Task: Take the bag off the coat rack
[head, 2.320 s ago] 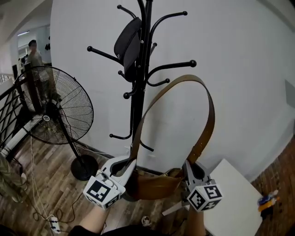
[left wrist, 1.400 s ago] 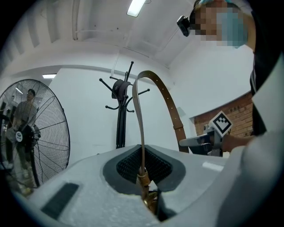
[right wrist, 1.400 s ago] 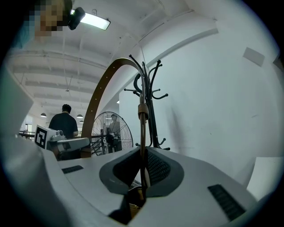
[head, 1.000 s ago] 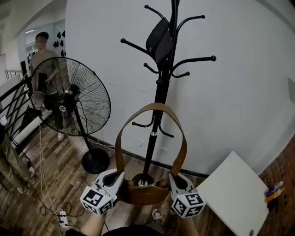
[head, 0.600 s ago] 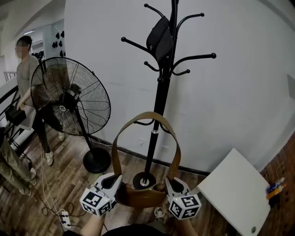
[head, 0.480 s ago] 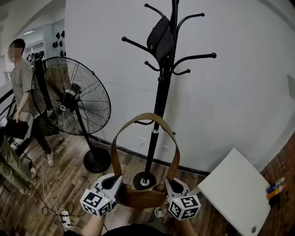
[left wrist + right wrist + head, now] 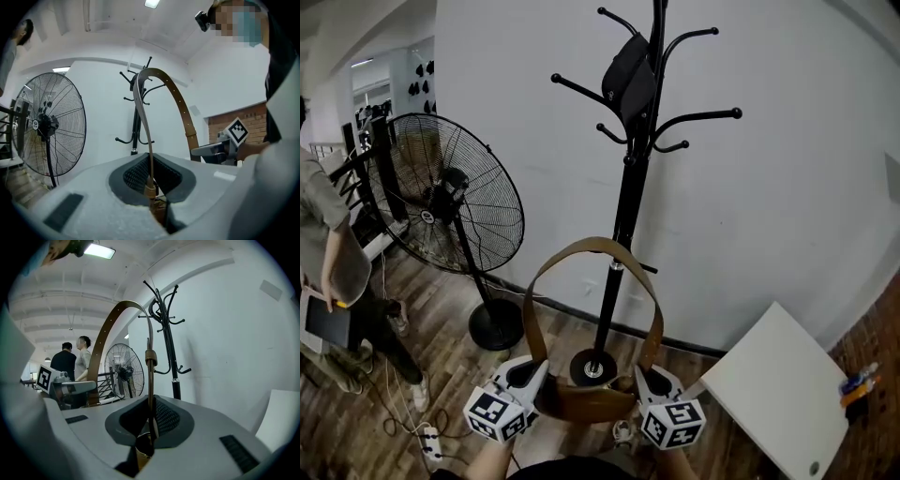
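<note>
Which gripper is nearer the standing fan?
Left. The left gripper, shut on the bag strap, sits just right of the fan base. The right gripper grips the strap's other end, farther right beside the white table.

Wood-plank floor (image 7: 441, 319). On it: rack base (image 7: 593, 367) by wall, fan base (image 7: 495, 333) just left of it, white power strip (image 7: 431, 443) w/ cables (image 7: 389, 375) front-left, person (image 7: 328, 272) standing at left edge.
</note>
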The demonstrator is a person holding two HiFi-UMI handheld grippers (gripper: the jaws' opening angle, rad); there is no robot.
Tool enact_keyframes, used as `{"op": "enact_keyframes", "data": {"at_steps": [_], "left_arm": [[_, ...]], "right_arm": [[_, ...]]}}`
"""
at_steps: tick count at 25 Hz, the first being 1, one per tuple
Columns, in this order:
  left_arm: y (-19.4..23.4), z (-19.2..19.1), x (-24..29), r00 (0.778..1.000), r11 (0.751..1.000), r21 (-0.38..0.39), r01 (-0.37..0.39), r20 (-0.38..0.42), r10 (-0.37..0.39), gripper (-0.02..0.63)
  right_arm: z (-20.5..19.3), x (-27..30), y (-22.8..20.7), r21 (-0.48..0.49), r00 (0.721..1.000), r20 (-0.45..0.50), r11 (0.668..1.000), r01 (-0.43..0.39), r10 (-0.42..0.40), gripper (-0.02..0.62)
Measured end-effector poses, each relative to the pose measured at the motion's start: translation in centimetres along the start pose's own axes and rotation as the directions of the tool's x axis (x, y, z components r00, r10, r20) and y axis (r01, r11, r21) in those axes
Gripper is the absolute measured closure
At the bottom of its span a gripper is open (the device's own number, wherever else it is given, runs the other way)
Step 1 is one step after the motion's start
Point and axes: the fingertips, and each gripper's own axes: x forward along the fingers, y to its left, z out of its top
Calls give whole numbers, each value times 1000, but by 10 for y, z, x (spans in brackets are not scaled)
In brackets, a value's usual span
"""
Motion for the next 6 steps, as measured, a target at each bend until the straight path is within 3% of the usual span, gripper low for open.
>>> {"op": "enact_keyframes", "data": {"at_steps": [6], "left_arm": [[-2, 0, 3, 1000, 999, 39, 28, 9, -28, 586]], "right_arm": [[-1, 0, -3, 2, 1000, 3, 1000, 8, -8, 569]]}}
